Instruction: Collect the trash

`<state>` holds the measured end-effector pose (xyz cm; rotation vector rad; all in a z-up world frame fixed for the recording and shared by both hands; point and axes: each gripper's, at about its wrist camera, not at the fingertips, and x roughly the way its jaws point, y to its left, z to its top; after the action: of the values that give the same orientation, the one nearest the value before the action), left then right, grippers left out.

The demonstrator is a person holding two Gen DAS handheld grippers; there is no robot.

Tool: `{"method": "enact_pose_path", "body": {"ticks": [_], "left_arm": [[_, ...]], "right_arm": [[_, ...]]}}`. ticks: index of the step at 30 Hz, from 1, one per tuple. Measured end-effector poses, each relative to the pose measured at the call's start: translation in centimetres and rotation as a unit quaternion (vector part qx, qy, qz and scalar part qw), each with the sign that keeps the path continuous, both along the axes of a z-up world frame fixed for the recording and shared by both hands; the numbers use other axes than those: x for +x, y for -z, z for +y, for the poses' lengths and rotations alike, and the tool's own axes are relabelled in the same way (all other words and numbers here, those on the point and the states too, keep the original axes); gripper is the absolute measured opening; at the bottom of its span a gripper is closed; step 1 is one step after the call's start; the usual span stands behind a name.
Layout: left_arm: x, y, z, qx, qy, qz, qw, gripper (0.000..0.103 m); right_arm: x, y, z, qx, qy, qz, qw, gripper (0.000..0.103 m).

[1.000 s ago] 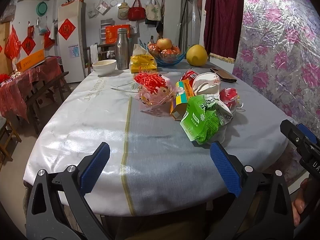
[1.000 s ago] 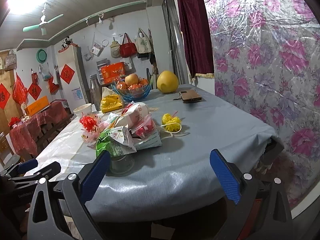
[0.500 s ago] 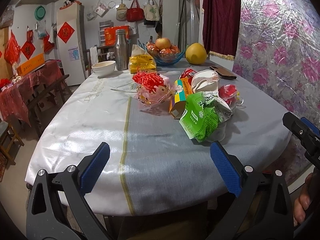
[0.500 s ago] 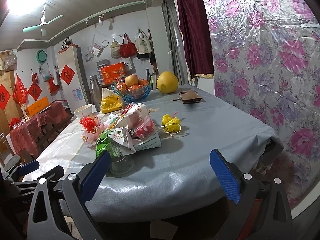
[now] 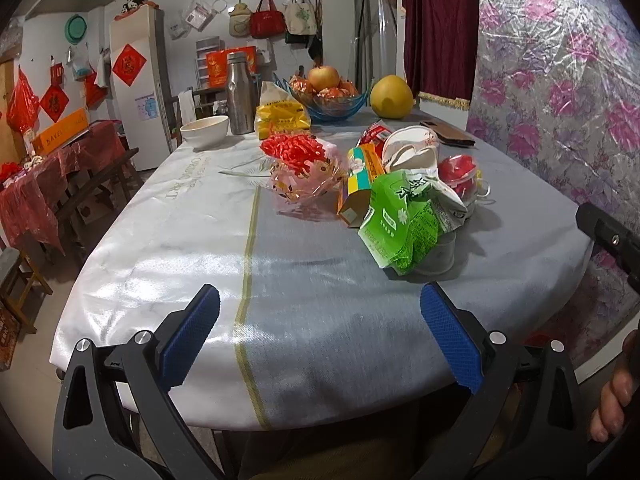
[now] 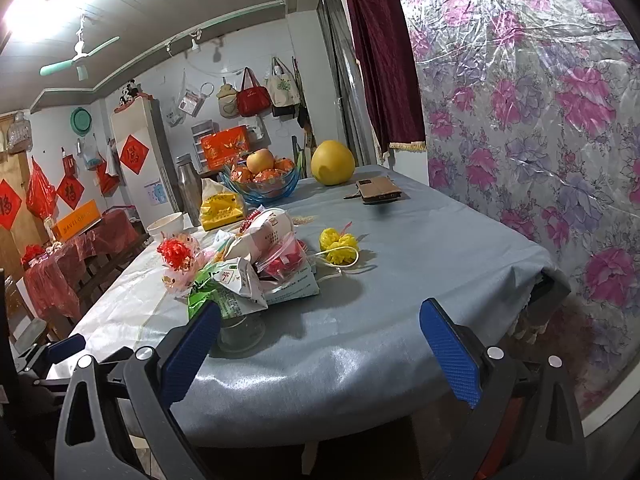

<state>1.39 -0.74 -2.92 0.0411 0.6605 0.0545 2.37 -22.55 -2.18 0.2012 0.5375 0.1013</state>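
A pile of trash lies on the table [image 5: 280, 280]: a green snack bag [image 5: 400, 220], an orange carton [image 5: 360, 184], a crushed white paper cup [image 5: 412, 148], a red wrapper in clear plastic [image 5: 460, 172] and a pink bag with red shreds [image 5: 300, 164]. The green bag [image 6: 224, 284] rests over a clear cup [image 6: 240, 332]. A yellow mesh ball [image 6: 338, 244] lies beside the pile. My left gripper [image 5: 320, 332] is open and empty at the table's near edge. My right gripper [image 6: 320, 344] is open and empty, near the table's corner.
At the far end stand a blue fruit bowl [image 5: 328, 98], a pomelo [image 5: 391, 91], a steel bottle [image 5: 240, 96], a white bowl [image 5: 204, 130], a yellow bag [image 5: 280, 118] and a phone case [image 6: 378, 192]. A flowered plastic wall [image 6: 540, 120] is on the right.
The left gripper has drawn back slightly from the table and both views shifted a little. Both grippers stay open and empty; the trash has not moved.
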Motion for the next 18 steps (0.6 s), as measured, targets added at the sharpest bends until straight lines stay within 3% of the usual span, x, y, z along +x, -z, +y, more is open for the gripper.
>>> {"method": "enact_pose_path", "body": {"ticks": [11, 18], "left_arm": [[-0.33, -0.05, -0.03, -0.003, 0.002, -0.018, 0.9998, 0.096], [-0.25, -0.06, -0.44, 0.027, 0.009, -0.027, 0.9992, 0.096]], "right_arm": [[0.04, 0.09, -0.16, 0.008, -0.004, 0.001, 1.0, 0.098], [0.21, 0.21, -0.32, 0.014, -0.003, 0.0, 1.0, 0.098]]}}
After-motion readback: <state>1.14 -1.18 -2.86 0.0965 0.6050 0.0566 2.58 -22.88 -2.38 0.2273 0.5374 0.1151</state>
